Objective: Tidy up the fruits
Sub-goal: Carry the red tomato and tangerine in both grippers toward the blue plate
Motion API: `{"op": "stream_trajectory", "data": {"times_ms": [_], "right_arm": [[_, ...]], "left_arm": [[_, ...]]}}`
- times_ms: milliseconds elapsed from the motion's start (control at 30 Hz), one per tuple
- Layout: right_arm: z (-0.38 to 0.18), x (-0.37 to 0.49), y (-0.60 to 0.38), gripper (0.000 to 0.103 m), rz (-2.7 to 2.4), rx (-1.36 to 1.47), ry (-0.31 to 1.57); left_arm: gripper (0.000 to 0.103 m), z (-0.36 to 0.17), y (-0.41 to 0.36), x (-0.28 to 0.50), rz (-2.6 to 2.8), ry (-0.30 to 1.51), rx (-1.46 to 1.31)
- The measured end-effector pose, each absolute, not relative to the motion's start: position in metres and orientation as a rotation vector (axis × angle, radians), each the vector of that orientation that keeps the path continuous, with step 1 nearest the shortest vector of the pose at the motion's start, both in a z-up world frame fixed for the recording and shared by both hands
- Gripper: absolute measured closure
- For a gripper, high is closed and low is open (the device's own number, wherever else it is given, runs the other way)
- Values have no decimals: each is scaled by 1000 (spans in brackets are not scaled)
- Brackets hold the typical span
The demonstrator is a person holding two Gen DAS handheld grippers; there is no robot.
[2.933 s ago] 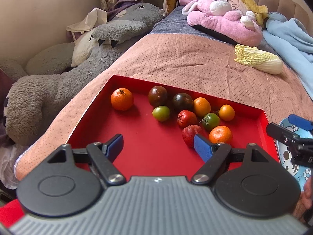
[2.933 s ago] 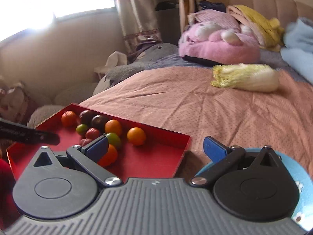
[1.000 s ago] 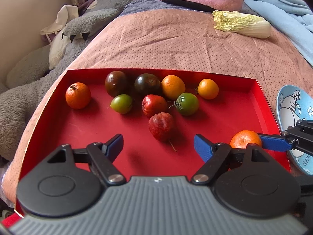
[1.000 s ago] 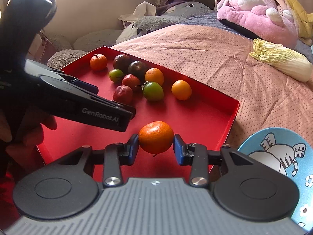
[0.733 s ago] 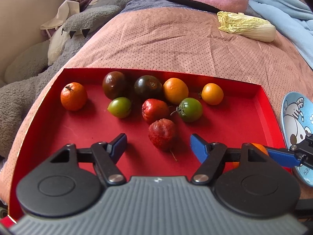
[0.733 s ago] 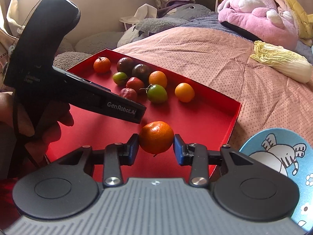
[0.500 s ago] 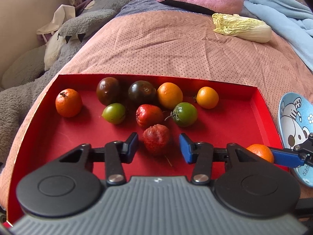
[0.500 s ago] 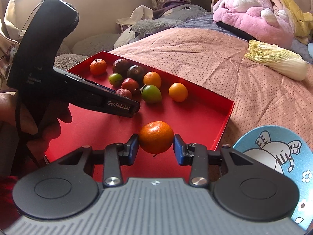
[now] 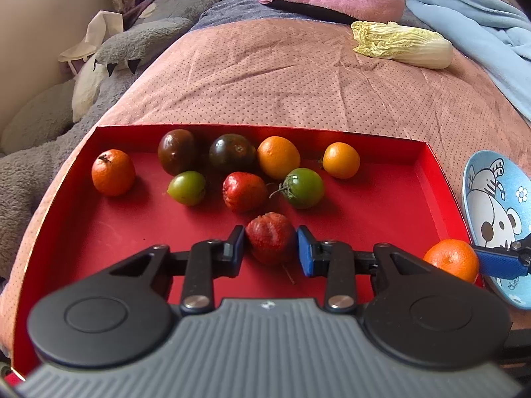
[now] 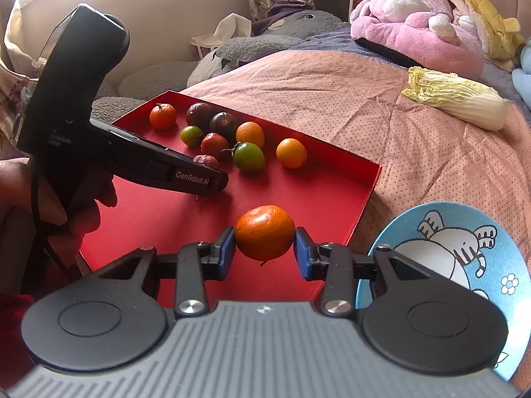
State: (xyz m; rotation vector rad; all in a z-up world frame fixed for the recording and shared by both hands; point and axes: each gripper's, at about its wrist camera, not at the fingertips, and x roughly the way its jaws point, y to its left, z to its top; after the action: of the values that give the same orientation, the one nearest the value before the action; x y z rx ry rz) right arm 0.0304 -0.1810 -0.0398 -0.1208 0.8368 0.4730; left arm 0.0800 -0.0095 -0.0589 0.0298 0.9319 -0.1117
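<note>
Nine fruits in red tray (image 9: 438, 179); left gripper (image 9: 270, 248) closing, wrinkled red fruit (image 9: 270, 242) between jaws; right gripper (image 10: 265, 248) clamps tenth, mandarin (image 10: 265, 232); one blue plate (image 10: 464, 232) right of it

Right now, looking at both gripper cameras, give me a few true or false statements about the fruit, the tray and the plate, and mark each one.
1. The right gripper holds an orange mandarin. True.
2. The wrinkled red fruit sits between the left gripper's jaws. True; the jaws are closing on it.
3. The blue plate already has fruit on it. False: its visible surface shows only a cartoon elephant.
4. The cabbage lies inside the red tray. False: it lies on the pink bedcover, beyond the tray.
5. Two dark tomatoes sit side by side near the tray's far wall. True.
</note>
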Motion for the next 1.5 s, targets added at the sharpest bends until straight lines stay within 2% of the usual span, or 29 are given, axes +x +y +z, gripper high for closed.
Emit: {"op": "stream_trajectory", "data": {"times_ms": [1500], "right_arm": [[-27, 2, -180, 59, 510, -100, 810]], "left_arm": [[66, -40, -8, 53, -102, 873, -17]]}}
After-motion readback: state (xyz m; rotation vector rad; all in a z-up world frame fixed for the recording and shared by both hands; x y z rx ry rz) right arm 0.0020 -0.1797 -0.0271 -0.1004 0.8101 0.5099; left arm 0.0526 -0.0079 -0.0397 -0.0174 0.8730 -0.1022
